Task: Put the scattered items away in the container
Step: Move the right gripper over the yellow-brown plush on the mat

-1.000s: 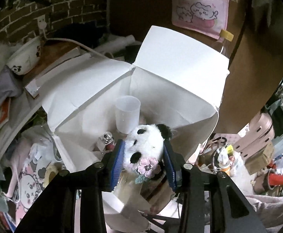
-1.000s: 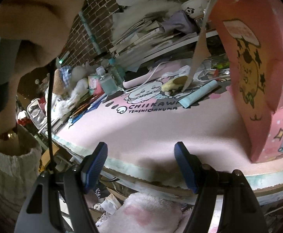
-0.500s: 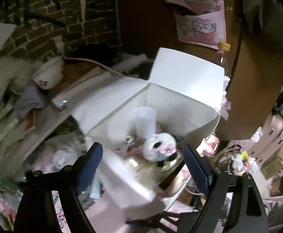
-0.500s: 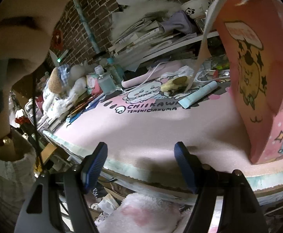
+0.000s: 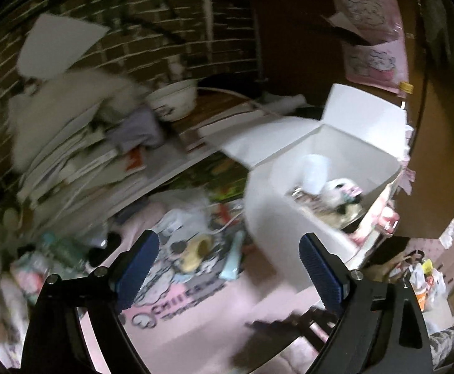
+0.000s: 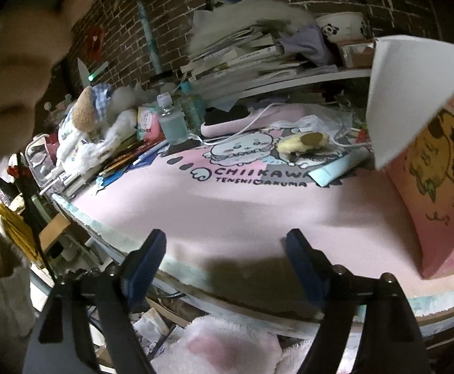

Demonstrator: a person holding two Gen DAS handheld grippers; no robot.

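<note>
Two claws are at work over the pink printed desk mat point(image 6: 258, 212), and neither holds anything. The left gripper point(image 5: 227, 268) has its blue pads spread wide and its jaws are opening further, with only mat between them. The right gripper point(image 6: 227, 258) hangs at the mat's near edge, its jaws also opening, nothing between them.

One open cardboard box, pink outside and white inside point(image 5: 289, 224), stands on the mat's right end. Its flaps stand up and outward, one of them leaning over the mat. Inside I count one white plastic cup point(image 5: 314, 174), upright, and one black-and-white plush panda with a pink flower point(image 5: 339, 193) lying just beside the cup. Other small things lie under them in the box, too blurred to name.

On the mat, left of the box, two loose items lie close together near the cartoon print: one pale blue tube point(image 6: 336, 171) and one small yellow plush point(image 6: 301, 143) just behind it. A white cable point(image 6: 252, 124) runs past them.

The mat's middle and near part are bare, so there is room there. Its far edge is crowded: one clear bottle of bluish liquid point(image 6: 171, 121), a brown-and-white soft toy point(image 6: 93, 124), pencils, and a leaning stack of books point(image 6: 248, 56) topped by one panda-print bowl point(image 6: 342, 25).
</note>
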